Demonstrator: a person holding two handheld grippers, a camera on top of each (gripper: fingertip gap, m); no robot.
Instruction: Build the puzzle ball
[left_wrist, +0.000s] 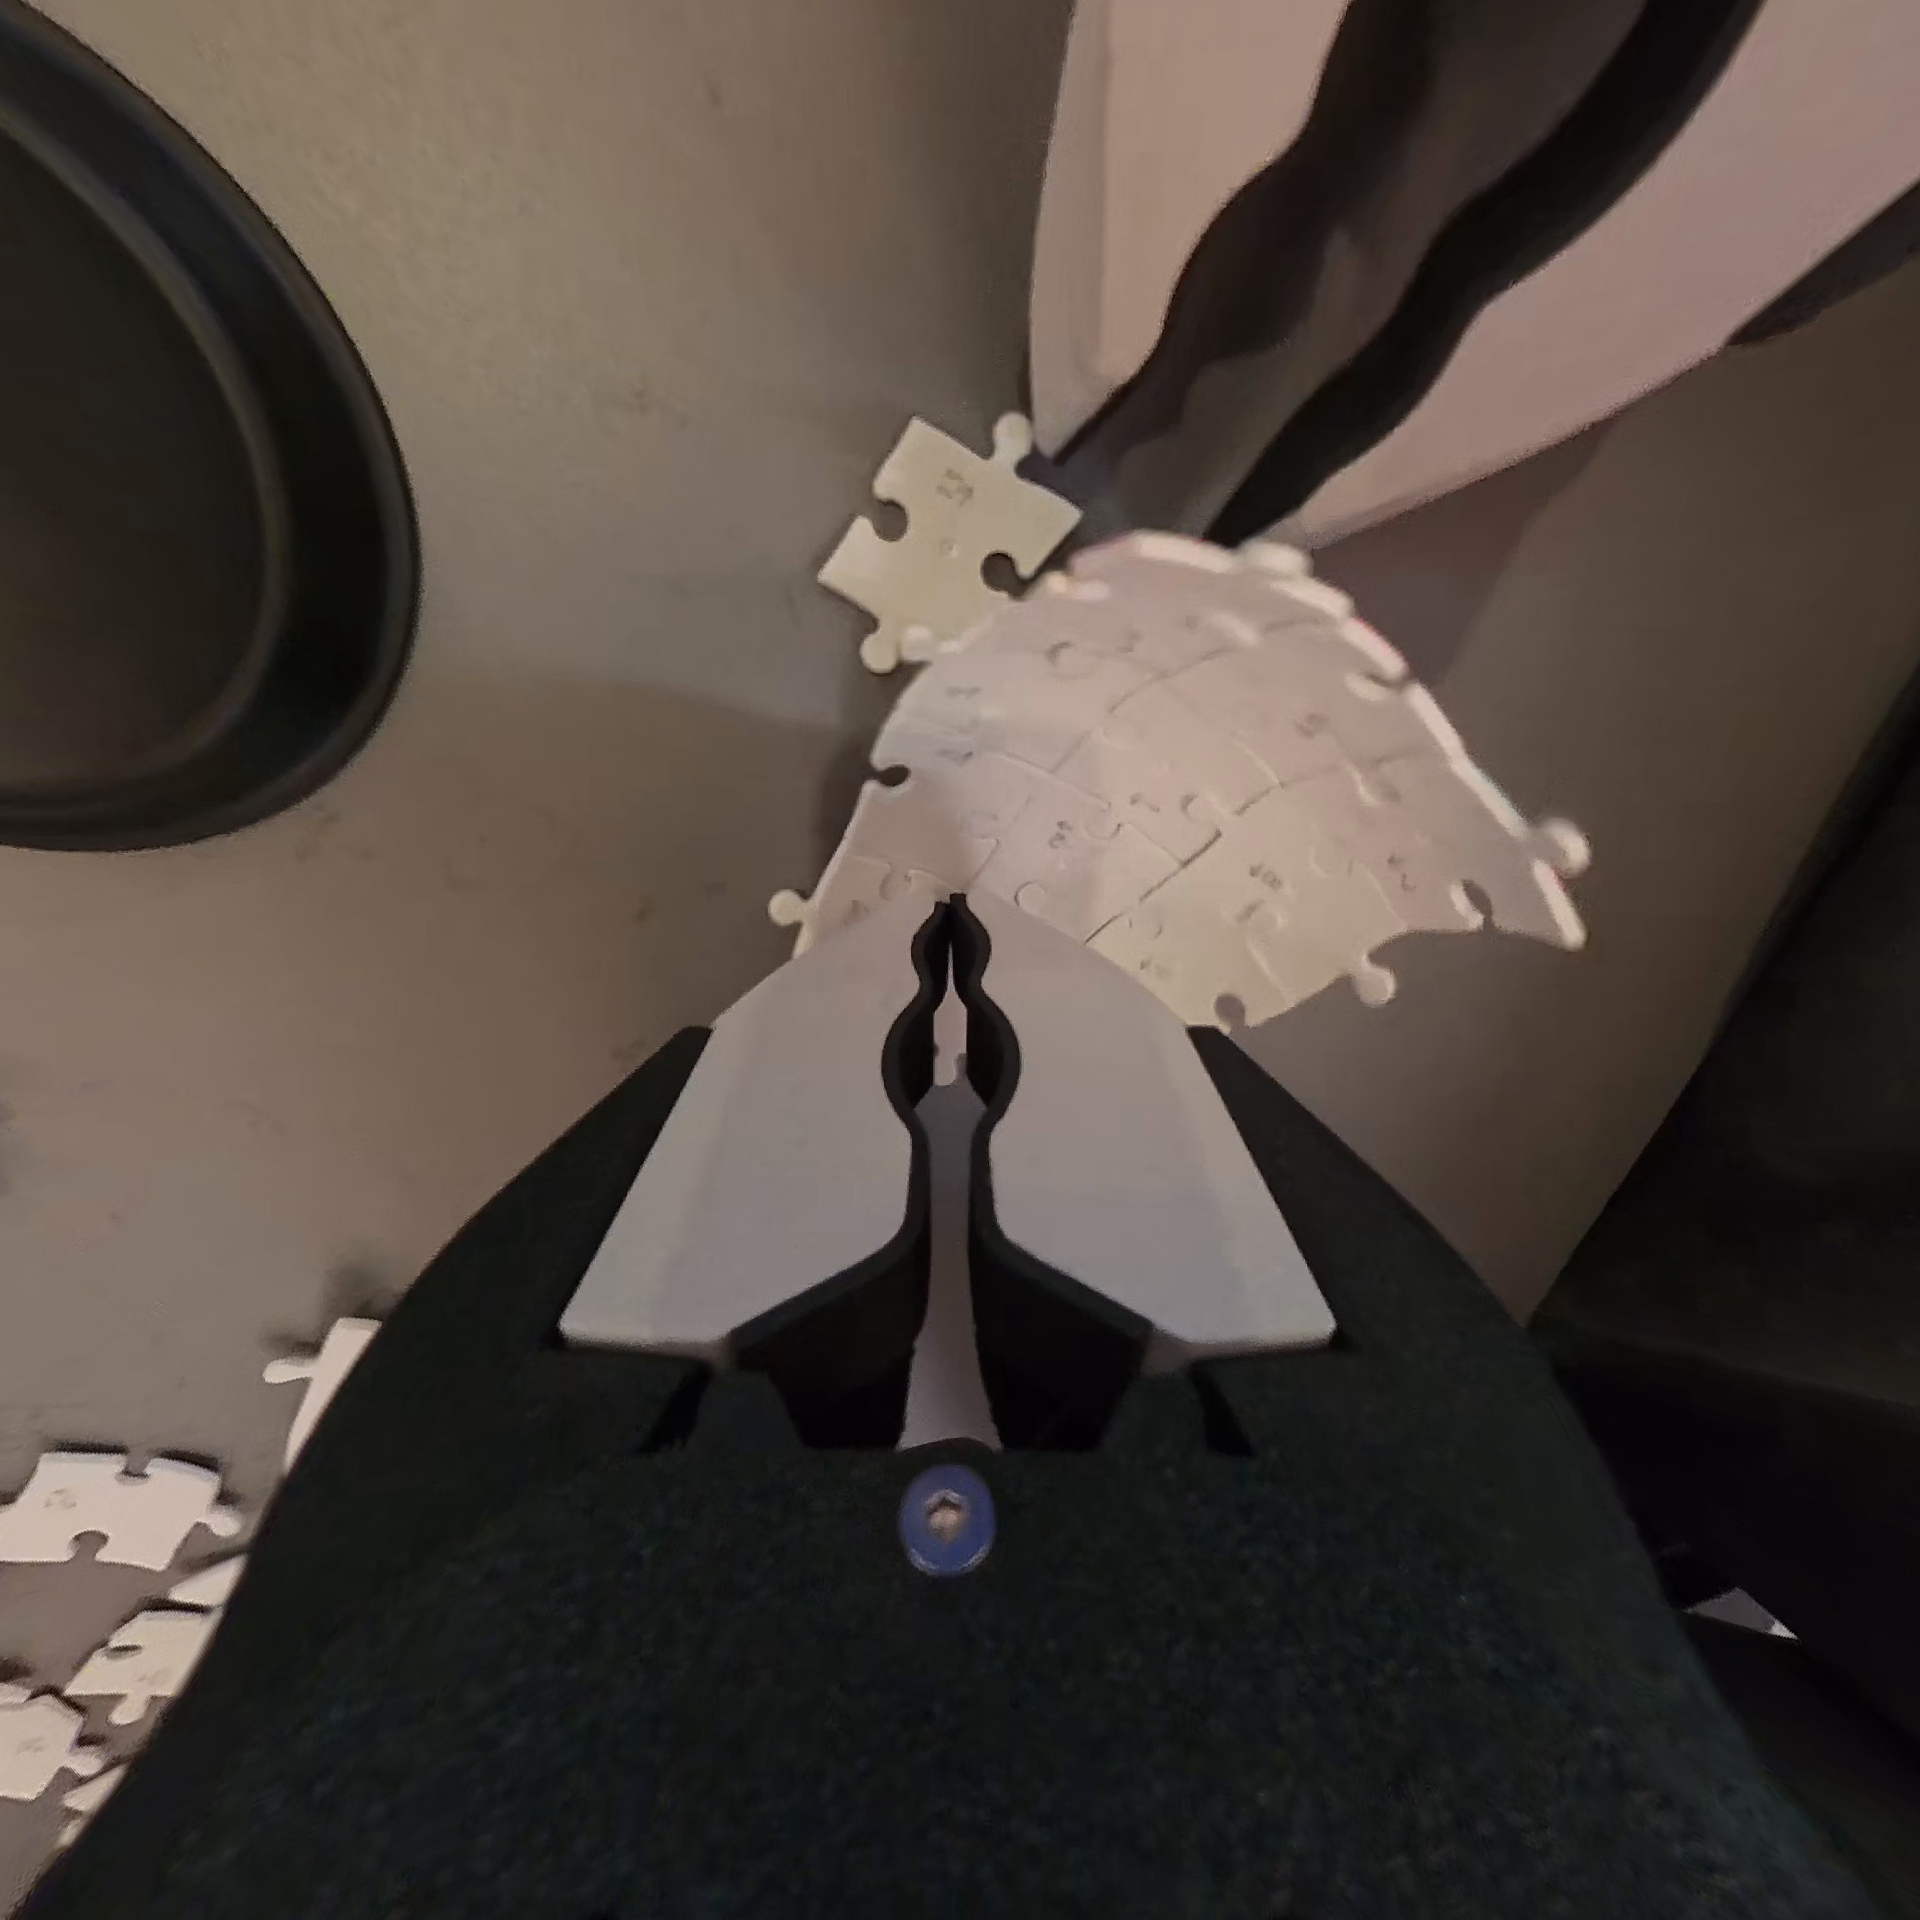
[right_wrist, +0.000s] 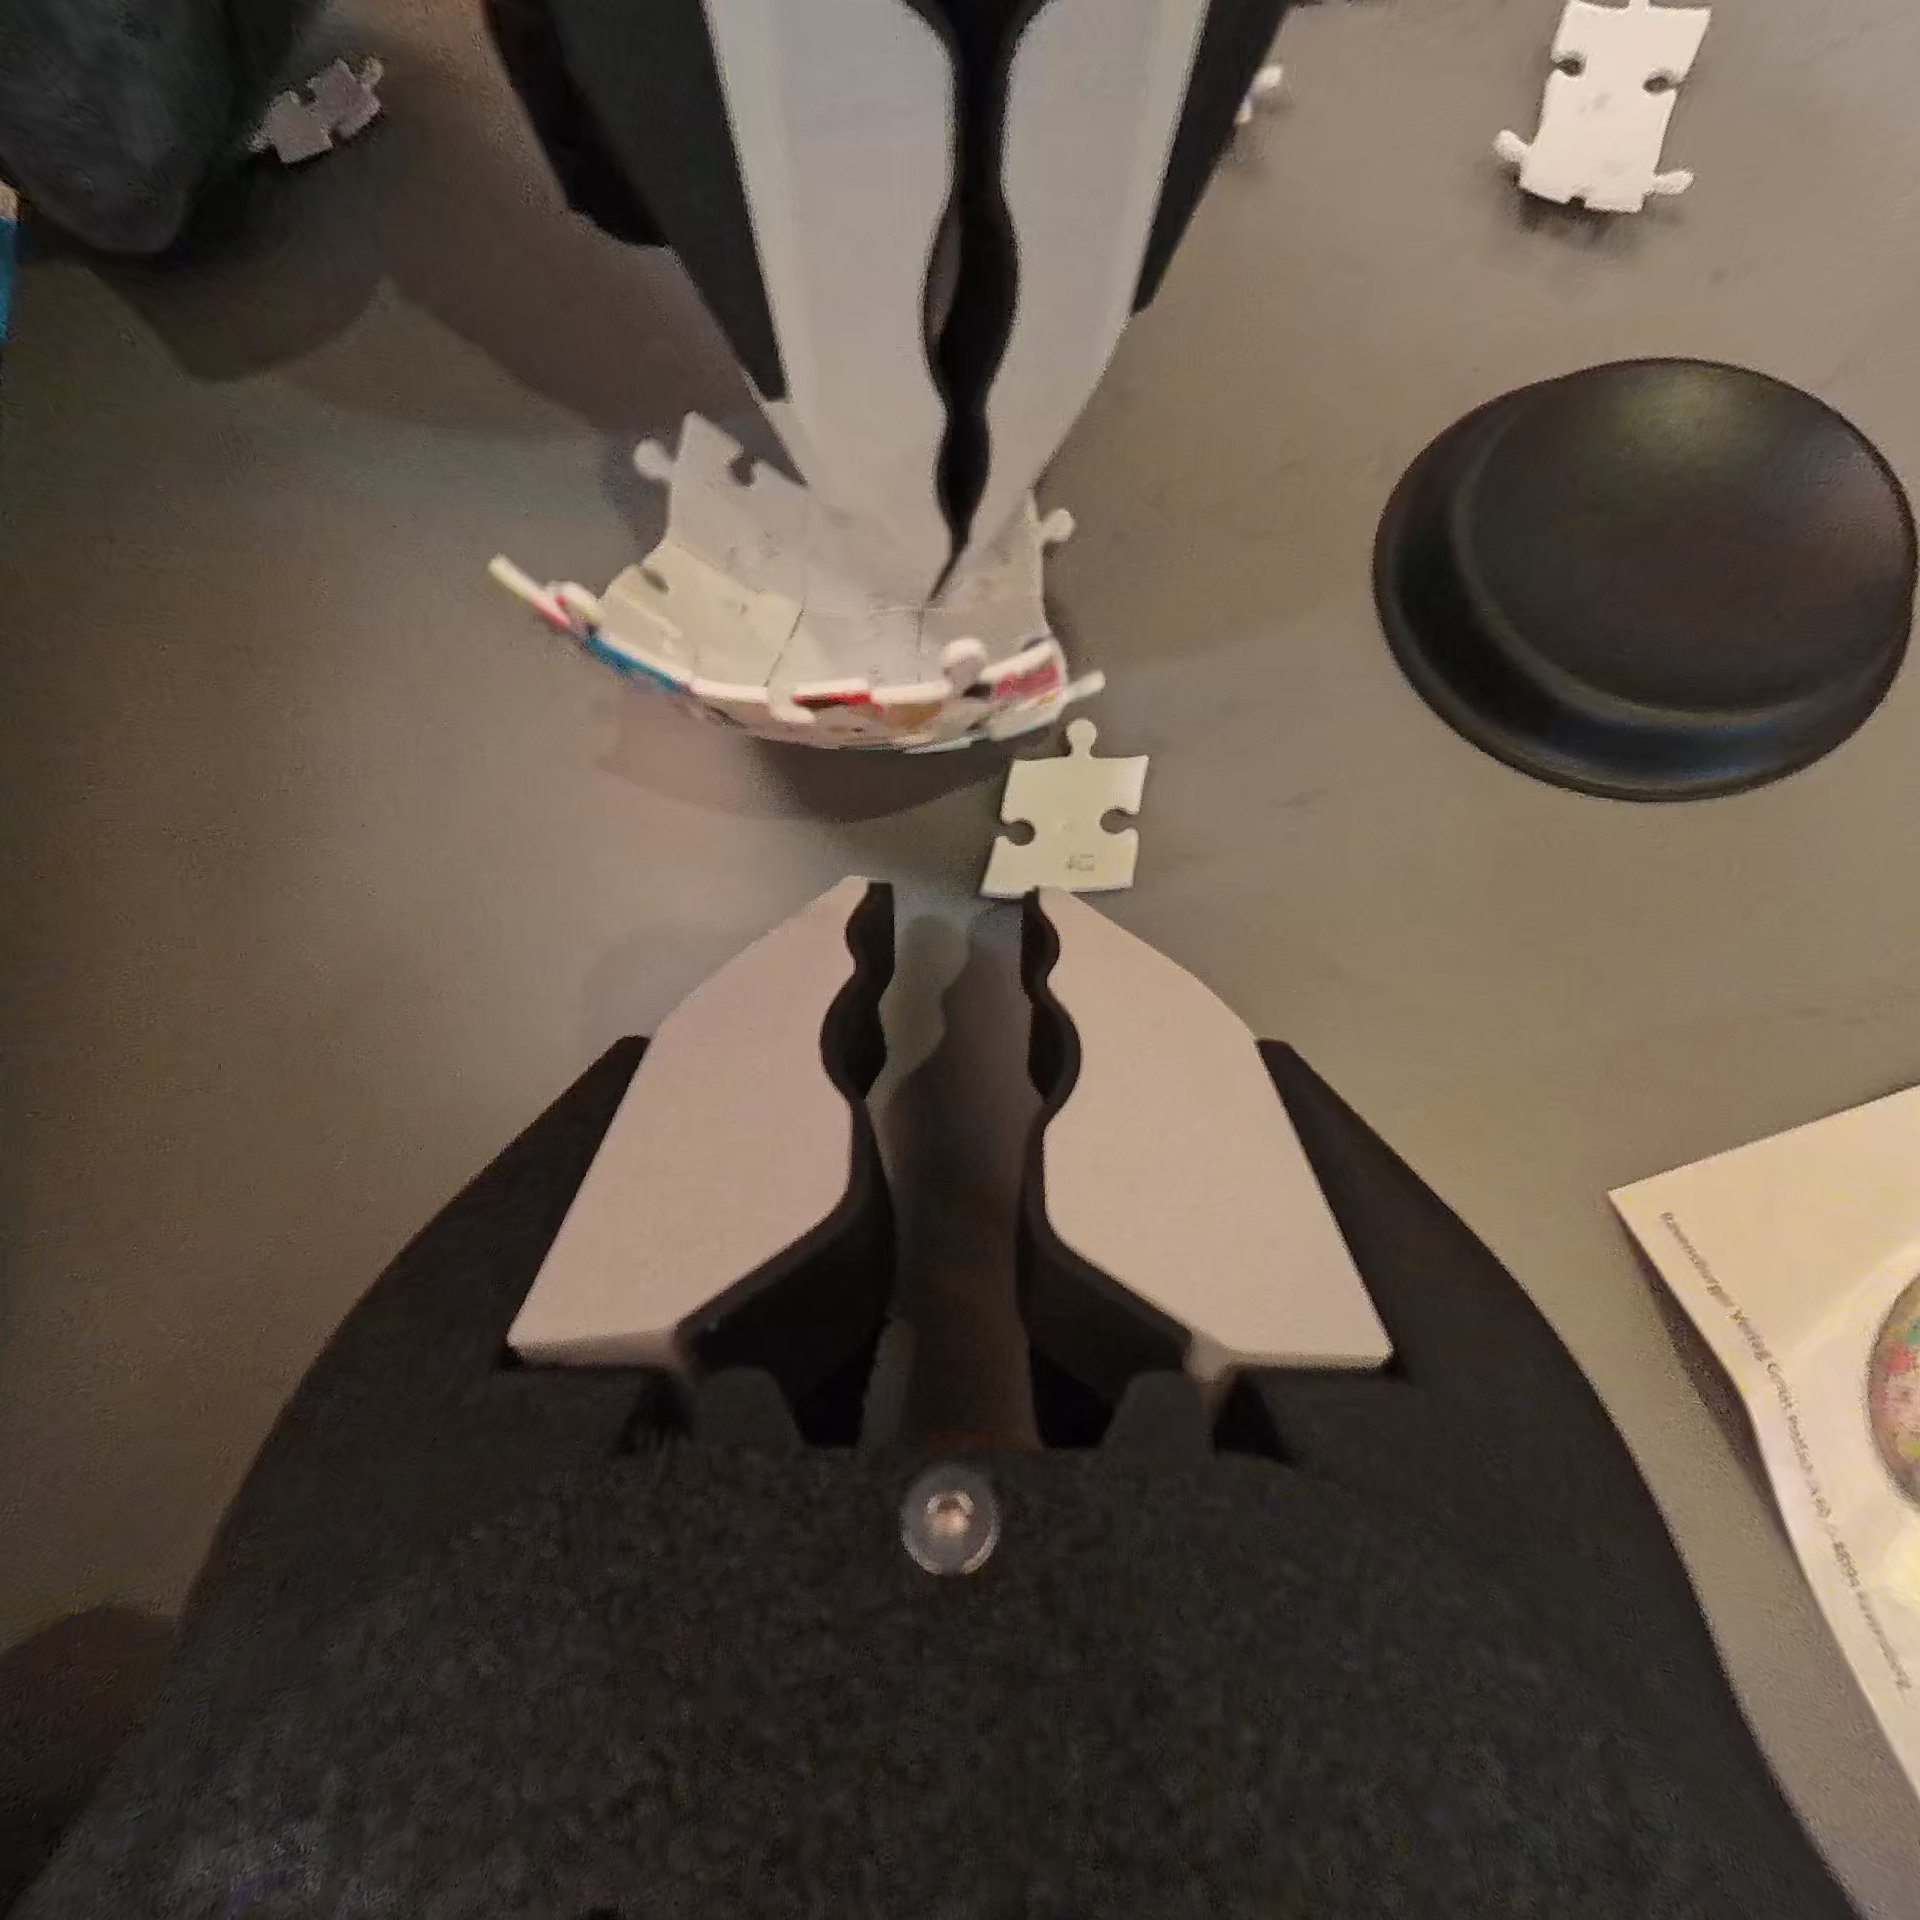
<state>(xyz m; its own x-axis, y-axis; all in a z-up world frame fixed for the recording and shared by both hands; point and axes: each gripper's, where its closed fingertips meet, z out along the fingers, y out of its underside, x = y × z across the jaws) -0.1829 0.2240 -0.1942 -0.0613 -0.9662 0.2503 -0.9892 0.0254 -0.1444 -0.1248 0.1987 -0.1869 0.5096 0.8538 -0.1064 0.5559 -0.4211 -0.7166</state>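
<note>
the left gripper (left_wrist: 951, 914) is clenched on the rim of the shell (left_wrist: 1195, 790), a curved section of joined puzzle pieces, white on the inner face and printed in colour on the outer face, as the right wrist view shows along its lower edge. the shell is held over the grey table (right_wrist: 312, 831); whether its underside touches the table cannot be told, as that view is soft there

a loose piece (right_wrist: 1070, 821), white side up, lies flat on the table just beside the shell, apart from it in the right wrist view. the right gripper (right_wrist: 956, 904) stands released, fingers parted, its tips just short of that piece, holding nothing

a black round stand (right_wrist: 1652, 582) sits on the table to the right of the shell in the right wrist view, well apart from it. a printed sheet (right_wrist: 1766, 1351) lies at the right edge of that view. more loose pieces lie further off: one (right_wrist: 1610, 104) at the upper right, one (right_wrist: 312, 109) at the upper left, and a cluster (left_wrist: 104, 1538) at the lower left of the left wrist view
</note>
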